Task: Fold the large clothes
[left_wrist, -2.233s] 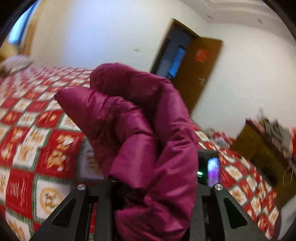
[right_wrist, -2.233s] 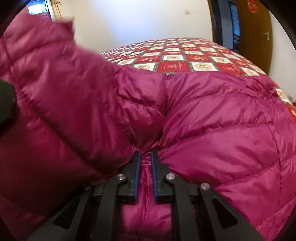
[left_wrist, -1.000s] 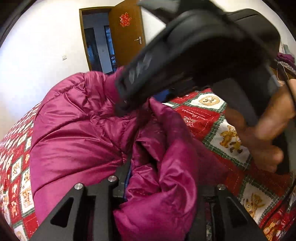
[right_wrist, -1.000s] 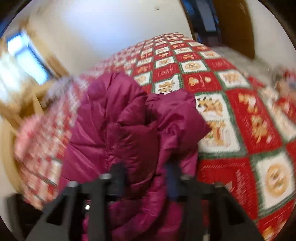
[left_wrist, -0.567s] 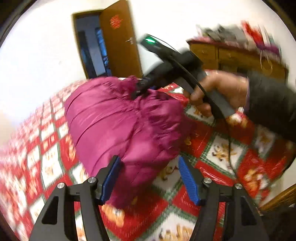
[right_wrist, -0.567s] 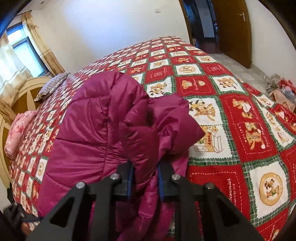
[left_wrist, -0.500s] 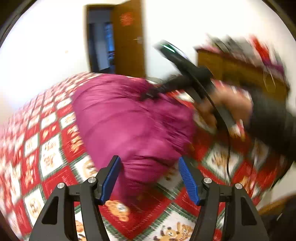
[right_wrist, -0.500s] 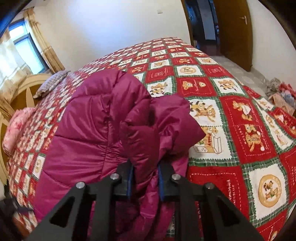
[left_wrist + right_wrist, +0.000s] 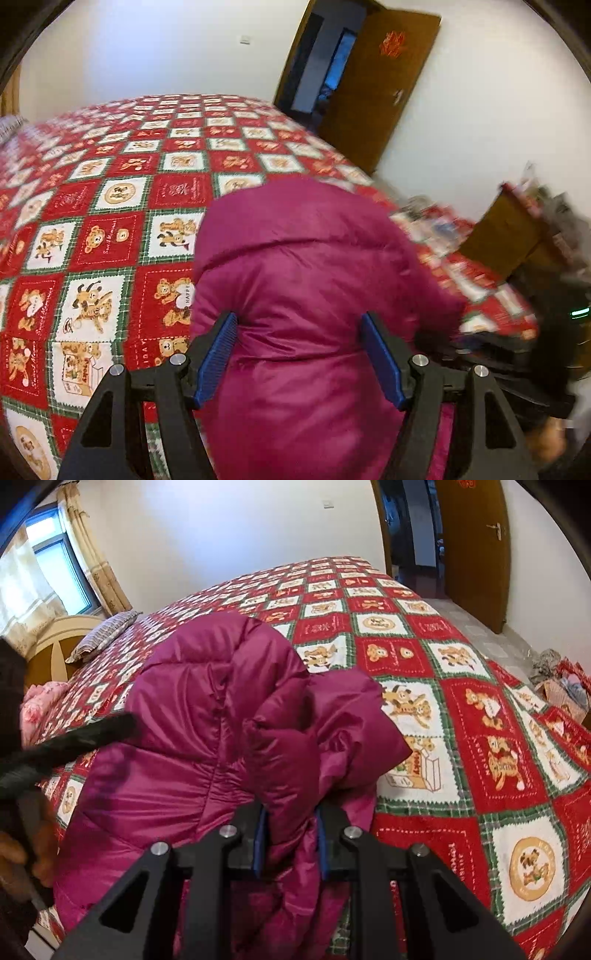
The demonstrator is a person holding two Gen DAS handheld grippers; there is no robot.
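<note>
We see the jacket [image 9: 207,746] bundled on the bedspread [image 9: 480,716], near the bed's foot edge and well apart from the pillow [image 9: 105,635] at the head end. Our right gripper [image 9: 290,843] is clenched on a thick fold of the jacket. Our left gripper [image 9: 301,354] is released, its jaws spread wide over the jacket [image 9: 314,280] without pinching it.

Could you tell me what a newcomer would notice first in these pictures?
A bulky magenta puffer jacket lies bunched on the near part of a bed under a red, green and white teddy-bear quilt. The right gripper pinches a fold of it, while the left gripper hangs open over it.
</note>
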